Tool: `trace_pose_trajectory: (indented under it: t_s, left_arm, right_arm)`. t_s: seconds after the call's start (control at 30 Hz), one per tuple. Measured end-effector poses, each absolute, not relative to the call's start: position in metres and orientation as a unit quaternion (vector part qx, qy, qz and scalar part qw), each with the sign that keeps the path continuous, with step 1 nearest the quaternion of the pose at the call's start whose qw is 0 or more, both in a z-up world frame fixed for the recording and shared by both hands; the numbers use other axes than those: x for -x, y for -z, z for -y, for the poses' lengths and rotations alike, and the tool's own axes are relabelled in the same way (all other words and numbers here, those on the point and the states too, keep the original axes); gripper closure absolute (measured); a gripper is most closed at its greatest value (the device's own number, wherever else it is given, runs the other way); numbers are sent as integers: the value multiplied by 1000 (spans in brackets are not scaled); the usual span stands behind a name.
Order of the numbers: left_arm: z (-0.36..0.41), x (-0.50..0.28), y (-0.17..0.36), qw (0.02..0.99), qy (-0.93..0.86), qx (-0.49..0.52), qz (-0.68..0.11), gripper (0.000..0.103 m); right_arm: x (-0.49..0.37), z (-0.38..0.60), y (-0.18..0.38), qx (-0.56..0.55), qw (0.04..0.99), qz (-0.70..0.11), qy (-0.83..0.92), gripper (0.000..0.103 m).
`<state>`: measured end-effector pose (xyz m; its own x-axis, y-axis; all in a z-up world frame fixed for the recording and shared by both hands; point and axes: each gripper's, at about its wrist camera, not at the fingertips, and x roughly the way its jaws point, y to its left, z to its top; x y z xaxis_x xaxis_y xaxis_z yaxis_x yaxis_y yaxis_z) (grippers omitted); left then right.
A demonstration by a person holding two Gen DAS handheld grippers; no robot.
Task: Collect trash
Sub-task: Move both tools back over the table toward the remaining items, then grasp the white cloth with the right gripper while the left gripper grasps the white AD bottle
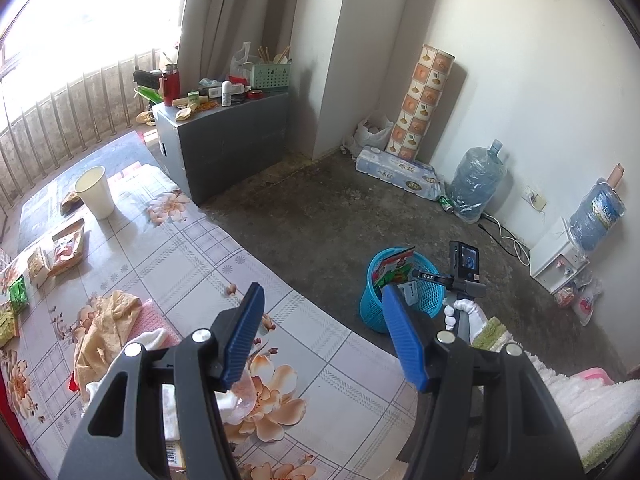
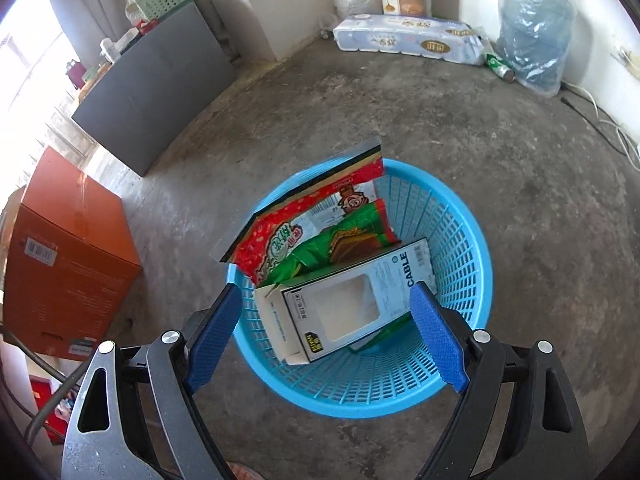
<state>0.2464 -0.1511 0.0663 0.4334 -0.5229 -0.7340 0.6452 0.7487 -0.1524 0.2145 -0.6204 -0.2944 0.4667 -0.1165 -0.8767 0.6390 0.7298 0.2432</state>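
The right hand-held gripper (image 2: 326,338) hangs released, jaws wide, right over the blue basket (image 2: 472,240); a white box (image 2: 352,304) and snack wrappers (image 2: 304,236) lie inside. The left hand-held gripper (image 1: 324,340) is released and empty above the bench (image 1: 192,248).

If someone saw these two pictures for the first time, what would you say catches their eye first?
Probably the bright blue basket on the bare concrete floor, right below the open right gripper, with a red snack bag and a white cable box sticking out of it. Next would be the floral tablecloth, strewn with wrappers and a white paper cup, beneath the left gripper.
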Motion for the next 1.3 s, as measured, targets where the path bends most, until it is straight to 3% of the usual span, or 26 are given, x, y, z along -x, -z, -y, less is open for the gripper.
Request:
trace_pose_trajectory:
  t_s: [0.2,0.33,0.6,0.9,1.3]
  left_arm:
    - [98,-230,-84,872,314,-45,-372,42]
    - [49,-220,-89,893,271,-13,-359,41]
    - [-48,-194,-83,921,176,40,-345,38]
    - [-92,-172,-47,923,146,46,-354,37]
    - [-102,-165,7,912,162,-15,-377,37]
  right_arm:
    - [-163,558,226,-257,858,-395,205,21]
    - [-125,503,175,-207,893,-356,183,8]
    - [-90,421,100,-160,935,-298,109,8]
    - [-127,326,64,-163,943,-282,-62,8]
    - [-161,237,66,-161,909,-341,-178,11]
